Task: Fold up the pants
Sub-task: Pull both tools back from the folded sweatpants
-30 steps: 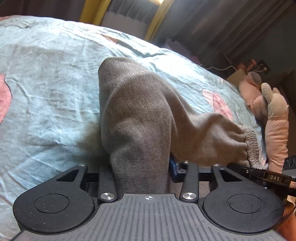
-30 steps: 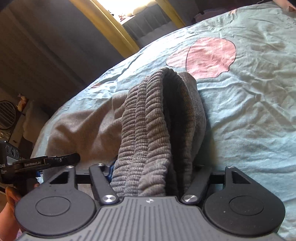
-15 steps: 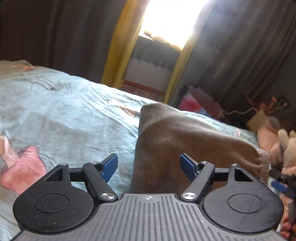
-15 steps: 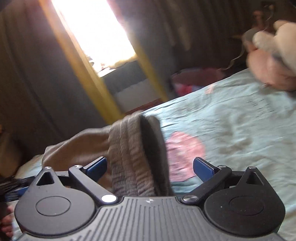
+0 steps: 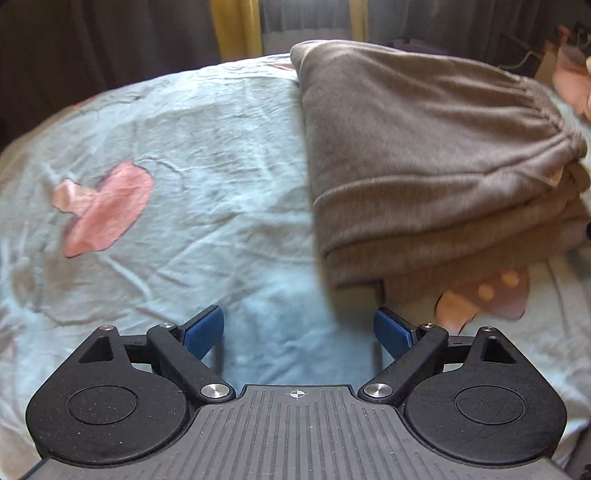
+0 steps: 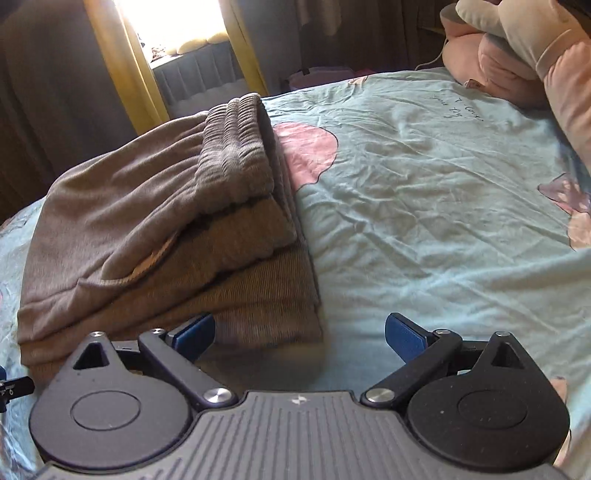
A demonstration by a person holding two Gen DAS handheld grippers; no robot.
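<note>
Nearest the lens, the left gripper [image 5: 297,330] has its blue fingers spread wide with nothing between them, hovering over the light blue bedsheet [image 5: 192,155]. Likewise the right gripper [image 6: 300,334] is spread wide and holds nothing, its left finger [image 6: 194,334] just in front of the pants [image 6: 166,240]. Beyond both, the grey-brown pants lie folded in stacked layers on the sheet, ribbed waistband [image 6: 236,147] on top. Farther off, a pink stuffed toy [image 6: 517,55] rests at the bed's far edge, before dark curtains [image 6: 44,74] and a bright window [image 6: 177,26].

grey-brown pants [image 5: 417,147], light blue bedsheet [image 5: 207,147] with pink patches
</note>
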